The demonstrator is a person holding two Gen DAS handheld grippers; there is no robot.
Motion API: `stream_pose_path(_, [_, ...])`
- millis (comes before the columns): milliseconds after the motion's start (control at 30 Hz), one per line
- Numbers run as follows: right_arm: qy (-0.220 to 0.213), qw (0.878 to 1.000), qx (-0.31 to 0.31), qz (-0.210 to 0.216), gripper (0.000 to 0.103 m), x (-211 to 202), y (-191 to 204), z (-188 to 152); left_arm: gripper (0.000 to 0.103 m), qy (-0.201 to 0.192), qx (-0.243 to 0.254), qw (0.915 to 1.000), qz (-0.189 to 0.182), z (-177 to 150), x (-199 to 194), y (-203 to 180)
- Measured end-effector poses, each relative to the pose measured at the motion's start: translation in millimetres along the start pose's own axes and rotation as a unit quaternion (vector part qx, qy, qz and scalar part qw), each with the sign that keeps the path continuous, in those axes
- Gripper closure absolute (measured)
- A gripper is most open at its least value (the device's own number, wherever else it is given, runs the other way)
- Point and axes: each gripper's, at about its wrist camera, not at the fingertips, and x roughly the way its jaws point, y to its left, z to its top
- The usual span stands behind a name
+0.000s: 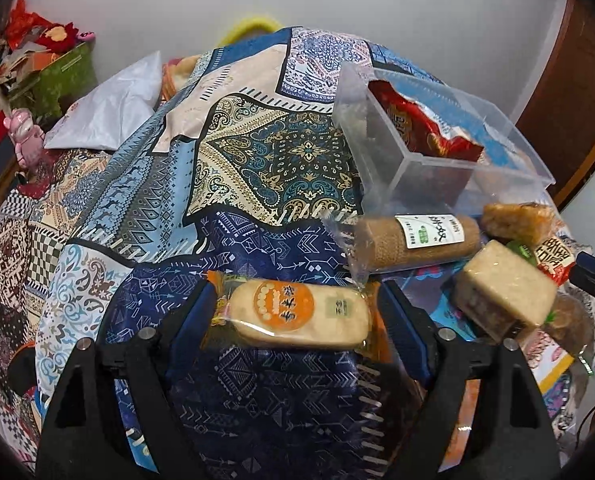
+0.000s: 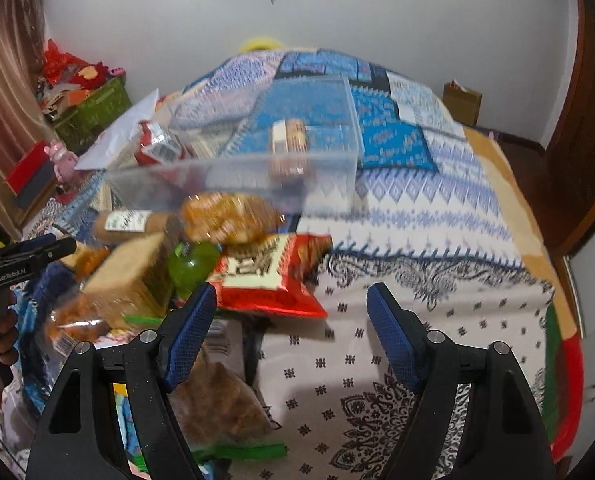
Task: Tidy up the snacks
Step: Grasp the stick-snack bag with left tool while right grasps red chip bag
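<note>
My left gripper (image 1: 297, 316) is shut on a pale cake in an orange-labelled wrapper (image 1: 299, 314), held lengthwise between the blue pads above the patterned bedspread. A clear plastic box (image 1: 429, 136) sits to the upper right with a red snack bag (image 1: 421, 124) inside. It also shows in the right wrist view (image 2: 237, 176). A pile of snacks lies in front of the box: a brown roll (image 1: 417, 240), a pale block cake (image 1: 505, 284) and a red packet (image 2: 273, 276). My right gripper (image 2: 291, 320) is open and empty, beside the pile's right edge.
The patterned bedspread (image 1: 257, 152) covers the bed. A green bin (image 2: 93, 108) and a pink toy (image 2: 59, 158) stand at the left by the wall. A brown wooden door (image 2: 577, 160) is at the right. A cardboard box (image 2: 461, 102) stands beyond the bed.
</note>
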Motion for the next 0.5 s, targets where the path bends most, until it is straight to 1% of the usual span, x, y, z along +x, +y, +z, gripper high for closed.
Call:
stream_pose_path(100, [0.006, 1.000, 0.013, 0.011, 0.028, 4, -2, 2, 0.010, 0.003, 0.005, 1.0000, 0.000, 1, 9, -5])
stream_pose_path(167, [0.009, 1.000, 0.012, 0.016, 0.028, 7, 0, 4, 0.009, 0.004, 0.006, 1.0000, 0.002, 2, 15, -8])
stream_pose_path(367, [0.018, 0.999, 0.002, 0.027, 0.028, 21, 9, 10, 0.002, 0.014, 0.010, 0.9998, -0.006, 4, 30, -13])
stream_pose_path(433, [0.027, 0.999, 0.005, 0.034, 0.028, 28, 9, 12, 0.001, 0.025, 0.011, 0.9996, -0.005, 2, 38, -15])
stream_pose_path(500, [0.036, 0.998, 0.011, 0.043, 0.028, 34, 10, 11, 0.001, 0.046, 0.008, 0.9989, -0.004, -1, 49, -14])
